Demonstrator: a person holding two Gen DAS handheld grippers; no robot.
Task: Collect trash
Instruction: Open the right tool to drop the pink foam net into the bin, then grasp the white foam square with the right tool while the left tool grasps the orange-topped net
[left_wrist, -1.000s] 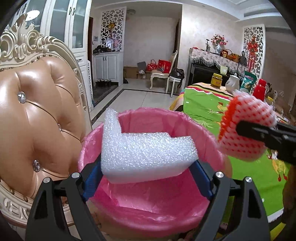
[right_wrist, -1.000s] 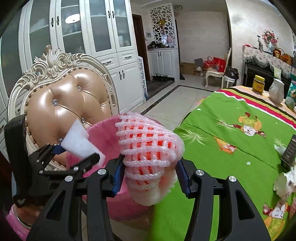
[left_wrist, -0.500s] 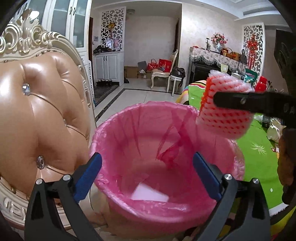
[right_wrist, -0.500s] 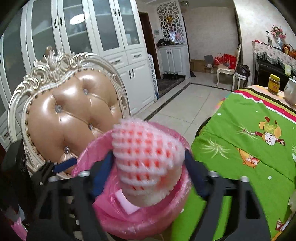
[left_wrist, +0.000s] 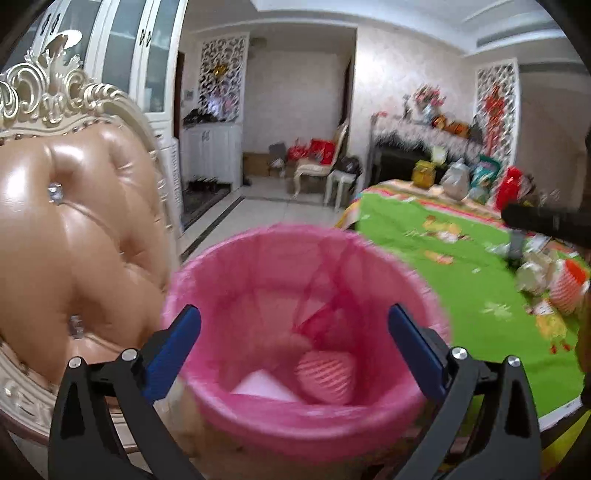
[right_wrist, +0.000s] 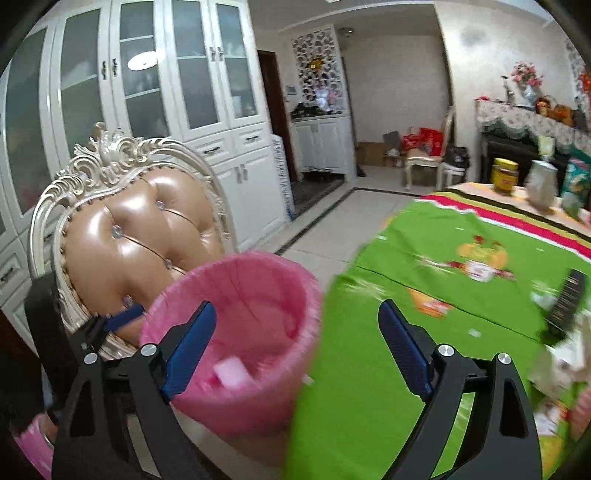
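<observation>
A pink-lined trash bin (left_wrist: 295, 230) stands right below my left gripper (left_wrist: 293, 314), which is open and holds nothing. A white foam piece (left_wrist: 258, 384) and a red-and-white foam net (left_wrist: 325, 376) lie at the bottom of the bin. My right gripper (right_wrist: 295, 307) hangs between the bin (right_wrist: 236, 260) and the table edge; its jaws are opening with nothing between them. One of its black fingers (left_wrist: 546, 221) shows at the right of the left wrist view. More crumpled paper (left_wrist: 532, 273) and another foam net (left_wrist: 565, 284) lie on the table.
A tufted tan chair (left_wrist: 74, 240) with an ornate cream frame stands close against the bin's left side. The table under a green cloth (right_wrist: 443, 314) is on the right, with a black box (right_wrist: 565, 299), a yellow jar (right_wrist: 504, 175) and packages at its far end. White cabinets line the left wall.
The left gripper opened and the white foam piece fell into the bin. The right gripper then swung over the bin, opened, dropped the foam net in, and drew back toward the table.
</observation>
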